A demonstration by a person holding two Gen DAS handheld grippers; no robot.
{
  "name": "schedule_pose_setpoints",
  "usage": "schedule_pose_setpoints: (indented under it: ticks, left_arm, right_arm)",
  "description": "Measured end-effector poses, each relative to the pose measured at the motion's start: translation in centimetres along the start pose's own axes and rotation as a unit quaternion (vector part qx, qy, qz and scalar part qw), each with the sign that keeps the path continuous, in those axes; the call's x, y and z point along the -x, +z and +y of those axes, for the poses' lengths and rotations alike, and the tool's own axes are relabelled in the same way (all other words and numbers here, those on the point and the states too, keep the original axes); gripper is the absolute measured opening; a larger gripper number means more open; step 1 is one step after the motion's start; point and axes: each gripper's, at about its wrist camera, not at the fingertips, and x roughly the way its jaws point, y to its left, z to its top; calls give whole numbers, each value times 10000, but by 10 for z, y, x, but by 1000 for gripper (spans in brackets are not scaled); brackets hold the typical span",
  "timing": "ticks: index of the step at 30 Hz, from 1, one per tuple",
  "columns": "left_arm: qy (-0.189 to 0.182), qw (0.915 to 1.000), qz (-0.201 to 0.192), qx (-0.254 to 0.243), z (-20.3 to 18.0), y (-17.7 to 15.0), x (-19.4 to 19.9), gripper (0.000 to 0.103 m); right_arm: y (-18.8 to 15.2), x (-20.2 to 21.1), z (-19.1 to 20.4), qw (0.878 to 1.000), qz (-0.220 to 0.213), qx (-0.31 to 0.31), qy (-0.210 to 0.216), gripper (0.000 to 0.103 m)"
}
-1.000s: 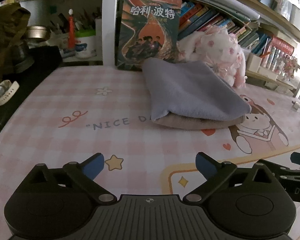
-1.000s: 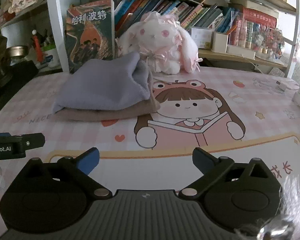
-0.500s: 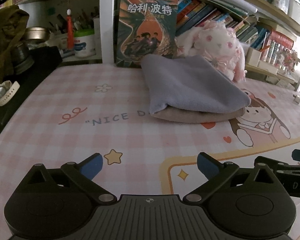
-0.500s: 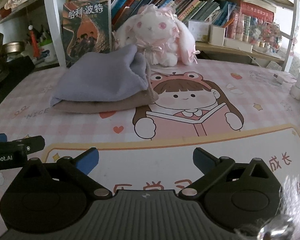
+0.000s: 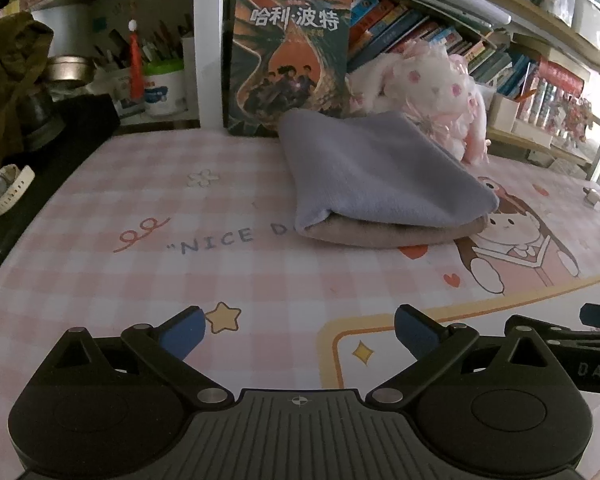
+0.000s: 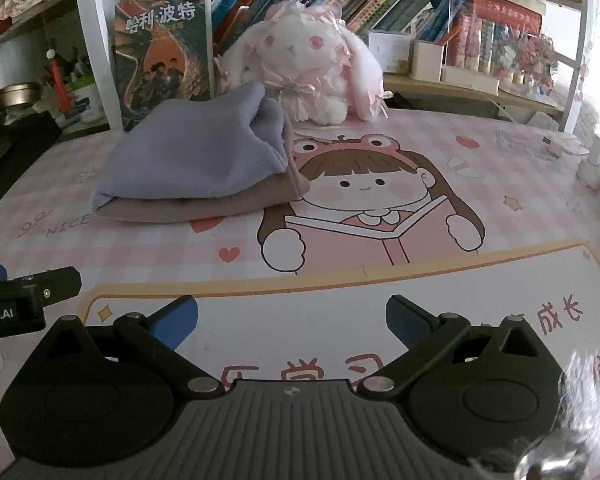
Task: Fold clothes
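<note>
Folded stack at the back of the worktop, both grippers empty and well short of it.

Left wrist view: the left gripper [image 5: 296, 332] hangs spread wide over the worktop [image 5: 100, 280], holding nothing; the lavender cloth [image 5: 380, 176] lies folded on the beige cloth [image 5: 388, 234], just in front of the Harry Potter book [image 5: 290, 60] and plush bunny [image 5: 432, 92]. Right wrist view: the right gripper [image 6: 292, 322] is likewise spread and empty, the left gripper beside it; the lavender cloth's [image 6: 192, 152] right edge bulges open. A careless pinch there would probably lift only the top layer and undo the fold, or nudge the bunny.
</note>
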Motion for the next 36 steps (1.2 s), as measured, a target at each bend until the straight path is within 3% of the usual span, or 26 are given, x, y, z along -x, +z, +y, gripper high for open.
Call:
schedule_pose_setpoints:
  ticks: [36]
  left_arm:
    - [-39, 10000, 18, 13, 2, -3, 5, 103]
  right_arm:
    - [-5, 2, 5, 10000, 78, -3, 34, 101]
